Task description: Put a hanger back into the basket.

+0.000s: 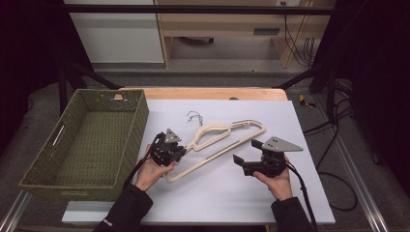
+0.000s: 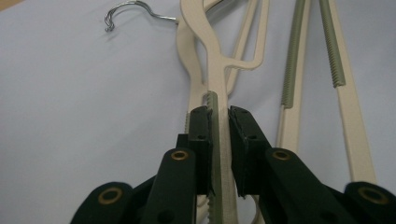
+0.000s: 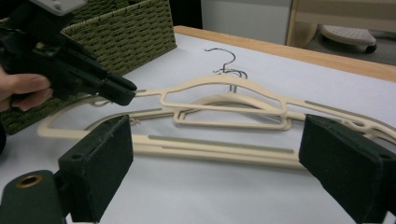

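High view overlooks the table (image 1: pixel 309 121); both close tool views share the hangers (image 2: pixel 219 60)

Table mat (image 1: pixel 232 193) covers the table; basket (image 1: pixel 87 140) sits at its left edge, partly off it. Stack of hangers (image 1: pixel 220 140) lies on the mat centre, just right of the basket, hooks (image 1: pixel 194 116) pointing to the far side. Left gripper (image 1: pixel 176 153) at the hangers' near-left end, clamped on 1 arm there. Right gripper (image 1: pixel 245 152) just right of the stack, near its lower bar, apart from it. 2 grippers face each other across the hangers.
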Demonstrator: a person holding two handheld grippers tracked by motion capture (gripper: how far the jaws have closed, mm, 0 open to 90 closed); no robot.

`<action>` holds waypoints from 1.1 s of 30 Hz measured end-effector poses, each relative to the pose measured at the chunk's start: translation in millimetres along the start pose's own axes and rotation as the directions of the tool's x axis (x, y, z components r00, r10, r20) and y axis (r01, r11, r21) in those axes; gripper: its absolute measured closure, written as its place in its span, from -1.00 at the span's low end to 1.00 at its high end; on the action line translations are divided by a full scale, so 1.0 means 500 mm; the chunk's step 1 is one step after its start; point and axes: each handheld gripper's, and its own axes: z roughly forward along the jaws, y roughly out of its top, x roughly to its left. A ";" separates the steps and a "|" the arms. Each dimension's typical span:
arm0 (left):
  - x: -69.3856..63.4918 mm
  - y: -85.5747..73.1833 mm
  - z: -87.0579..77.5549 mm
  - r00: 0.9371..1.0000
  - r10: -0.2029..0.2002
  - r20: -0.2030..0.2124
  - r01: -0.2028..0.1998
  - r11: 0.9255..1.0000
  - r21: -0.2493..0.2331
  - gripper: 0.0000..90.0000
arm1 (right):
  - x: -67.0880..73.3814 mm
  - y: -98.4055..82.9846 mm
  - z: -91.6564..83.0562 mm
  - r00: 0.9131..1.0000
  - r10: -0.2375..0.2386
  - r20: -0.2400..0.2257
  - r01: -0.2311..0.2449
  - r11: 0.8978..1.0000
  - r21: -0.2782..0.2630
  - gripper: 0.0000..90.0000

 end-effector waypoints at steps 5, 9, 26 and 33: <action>-0.013 0.000 -0.016 1.000 0.005 -0.008 -0.005 1.000 -0.021 0.76 | 0.010 0.012 0.041 1.000 0.000 -0.020 0.000 1.000 0.014 -0.73; -0.027 -0.005 -0.023 1.000 0.023 -0.017 -0.023 0.999 -0.026 0.76 | 0.019 0.031 0.085 1.000 0.003 -0.018 -0.003 1.000 0.014 -0.68; -0.063 -0.017 -0.039 0.998 0.046 -0.043 -0.048 0.997 -0.063 0.76 | 0.022 0.079 0.218 1.000 0.002 0.021 -0.004 0.997 0.073 -0.42; -0.063 -0.021 -0.042 0.998 0.040 -0.037 -0.043 0.997 -0.065 0.76 | 0.013 0.093 0.246 0.999 0.007 0.043 -0.011 0.995 0.094 -0.30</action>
